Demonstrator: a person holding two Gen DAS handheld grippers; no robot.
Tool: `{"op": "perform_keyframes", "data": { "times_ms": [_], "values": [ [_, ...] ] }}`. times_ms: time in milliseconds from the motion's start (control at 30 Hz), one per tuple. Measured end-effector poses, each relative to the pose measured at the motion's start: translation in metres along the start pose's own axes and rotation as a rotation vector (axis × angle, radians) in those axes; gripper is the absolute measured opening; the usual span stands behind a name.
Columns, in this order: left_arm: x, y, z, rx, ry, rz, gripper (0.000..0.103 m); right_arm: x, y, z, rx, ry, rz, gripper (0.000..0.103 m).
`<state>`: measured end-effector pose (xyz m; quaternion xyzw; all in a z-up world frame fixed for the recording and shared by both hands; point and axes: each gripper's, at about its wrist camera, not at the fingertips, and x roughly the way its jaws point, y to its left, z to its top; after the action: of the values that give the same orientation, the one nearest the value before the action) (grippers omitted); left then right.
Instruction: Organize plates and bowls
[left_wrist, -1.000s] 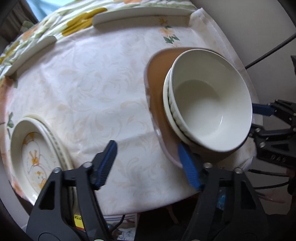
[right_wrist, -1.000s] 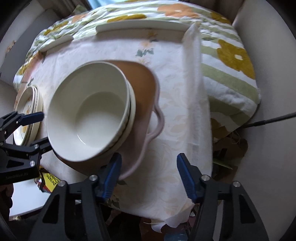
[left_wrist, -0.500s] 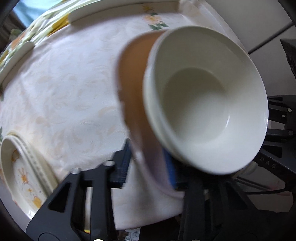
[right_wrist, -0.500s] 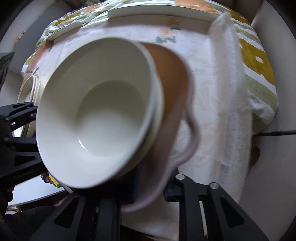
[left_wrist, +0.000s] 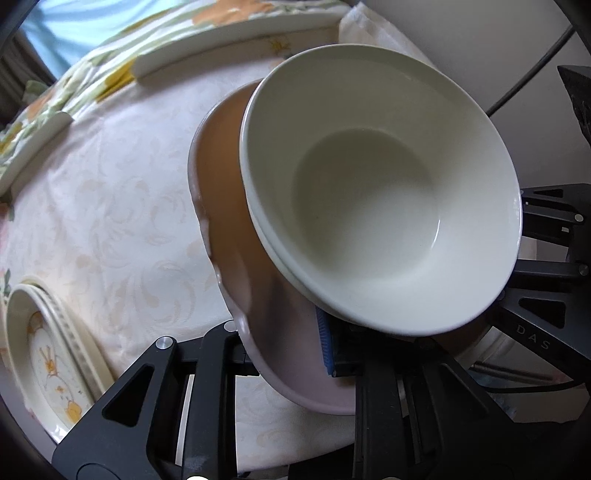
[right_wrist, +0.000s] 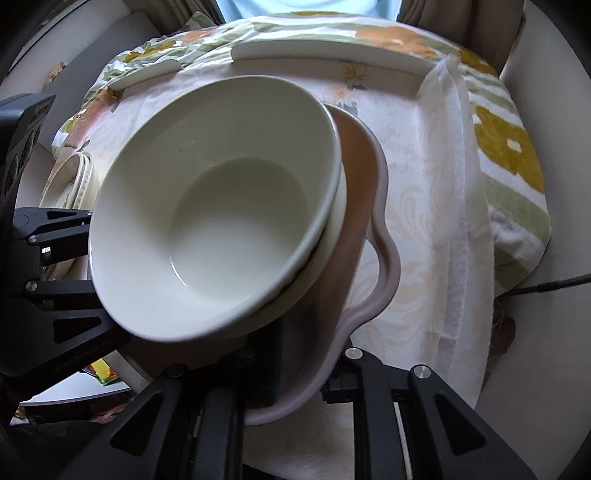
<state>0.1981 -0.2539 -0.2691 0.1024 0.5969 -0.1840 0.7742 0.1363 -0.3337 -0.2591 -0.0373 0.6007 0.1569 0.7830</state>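
Two nested bowls (left_wrist: 380, 192) sit in the pink tray (left_wrist: 236, 206), both grippers' fingers (left_wrist: 324, 341) clamping its rim.

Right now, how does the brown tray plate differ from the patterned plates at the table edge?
The brown tray plate is plain, with a pale wavy rim; the patterned plates are cream with yellow motifs. The tray plate carries stacked white bowls; the patterned plates carry nothing. The left gripper and right gripper are shut on the tray plate's rim, while the patterned plates lie ungripped on the tablecloth. Both are shallow dishes.
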Motion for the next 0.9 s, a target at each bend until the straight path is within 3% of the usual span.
{"op": "perform_keyframes", "data": {
  "times_ms": [233,433,633,900],
  "values": [
    [-0.052,0.009,-0.01,-0.056,-0.069,0.028,0.019,-0.036,0.013,0.011,-0.076,-0.062,-0.014,0.014],
    [-0.1,0.038,-0.027,-0.119,-0.117,0.062,0.019,-0.065,0.056,0.031,-0.143,-0.098,-0.004,0.014],
    [-0.138,0.091,-0.066,-0.165,-0.138,0.095,0.019,-0.071,0.126,0.049,-0.203,-0.12,0.013,0.014],
    [-0.133,0.178,-0.114,-0.183,-0.076,0.12,0.019,-0.038,0.212,0.058,-0.191,-0.094,0.055,0.014]
  ]
}}
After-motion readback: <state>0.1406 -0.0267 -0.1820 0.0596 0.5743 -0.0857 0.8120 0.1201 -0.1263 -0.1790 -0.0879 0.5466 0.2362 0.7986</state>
